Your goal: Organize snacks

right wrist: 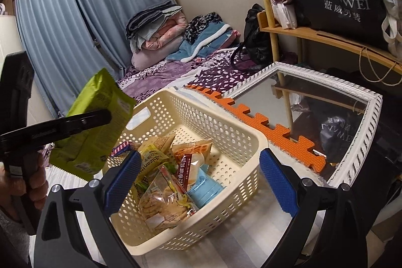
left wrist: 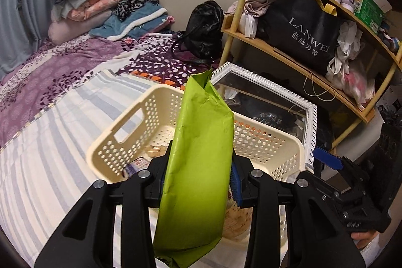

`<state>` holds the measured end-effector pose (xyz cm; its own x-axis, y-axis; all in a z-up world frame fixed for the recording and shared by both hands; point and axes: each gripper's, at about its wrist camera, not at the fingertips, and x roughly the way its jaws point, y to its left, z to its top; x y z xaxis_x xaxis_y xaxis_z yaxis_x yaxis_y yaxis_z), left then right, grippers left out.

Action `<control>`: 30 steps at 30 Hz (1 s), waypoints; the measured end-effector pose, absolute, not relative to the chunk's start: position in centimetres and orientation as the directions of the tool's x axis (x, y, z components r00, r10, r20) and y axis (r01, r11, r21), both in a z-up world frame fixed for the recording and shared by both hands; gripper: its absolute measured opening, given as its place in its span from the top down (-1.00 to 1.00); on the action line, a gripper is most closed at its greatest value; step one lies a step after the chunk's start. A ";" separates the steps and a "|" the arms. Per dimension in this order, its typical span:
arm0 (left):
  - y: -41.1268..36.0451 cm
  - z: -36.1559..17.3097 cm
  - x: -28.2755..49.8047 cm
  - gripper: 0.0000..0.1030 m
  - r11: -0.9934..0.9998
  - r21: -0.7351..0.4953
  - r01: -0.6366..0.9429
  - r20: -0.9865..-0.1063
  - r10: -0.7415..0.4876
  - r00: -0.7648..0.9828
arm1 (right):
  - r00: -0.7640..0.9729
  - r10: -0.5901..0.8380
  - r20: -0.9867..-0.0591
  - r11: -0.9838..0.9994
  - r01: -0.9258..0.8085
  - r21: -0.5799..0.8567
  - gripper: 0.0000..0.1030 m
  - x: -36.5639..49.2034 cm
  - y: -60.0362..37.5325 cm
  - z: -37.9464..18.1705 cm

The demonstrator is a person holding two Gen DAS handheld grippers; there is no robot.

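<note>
The green snack bag (left wrist: 198,167) is clamped between the fingers of the left gripper (left wrist: 198,182), standing nearly upright above the near rim of the cream basket (left wrist: 118,142). In the right wrist view the same bag (right wrist: 93,124) hangs at nine o'clock from the basket (right wrist: 226,140), just beside its left wall. Several wrapped snacks (right wrist: 165,182) lie piled in the basket's floor. The right gripper (right wrist: 201,182) is spread wide and grasps nothing, its blue pads (right wrist: 279,182) straddling the basket. At two o'clock, a white-framed mirror (right wrist: 361,140) lies beside an orange foam mat (right wrist: 266,127) on the bed (left wrist: 50,129).
</note>
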<state>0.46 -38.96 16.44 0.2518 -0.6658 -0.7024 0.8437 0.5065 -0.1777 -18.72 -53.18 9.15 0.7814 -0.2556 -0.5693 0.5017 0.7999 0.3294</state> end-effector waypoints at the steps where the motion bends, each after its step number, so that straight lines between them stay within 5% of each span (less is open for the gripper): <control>1: -39.5 16.1 0.7 0.26 0.504 -0.186 0.843 -0.708 -0.664 0.241 | 0.781 -0.256 -0.570 0.799 0.503 0.329 -0.83 -18.8 -53.2 9.1; 21: -42.1 14.4 2.1 0.14 0.475 -0.289 0.831 -0.713 -0.687 0.145 | 0.768 -0.260 -0.585 0.796 0.514 0.321 -0.83 -18.5 -53.3 9.0; 25: -41.8 14.5 2.0 -0.40 0.504 -0.244 0.828 -0.724 -0.663 0.191 | 0.767 -0.257 -0.588 0.793 0.515 0.325 -0.83 -18.4 -53.3 9.0; 30: -41.3 14.8 1.9 -0.82 0.543 -0.169 0.822 -0.731 -0.629 0.266 | 0.761 -0.236 -0.605 0.807 0.500 0.314 -0.83 -17.9 -53.0 8.8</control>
<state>1.95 -41.32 14.83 0.2658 -0.6287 -0.7308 0.8223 0.5435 -0.1685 -17.86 -52.98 8.80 0.7608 -0.2360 -0.6045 0.4998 0.8073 0.3138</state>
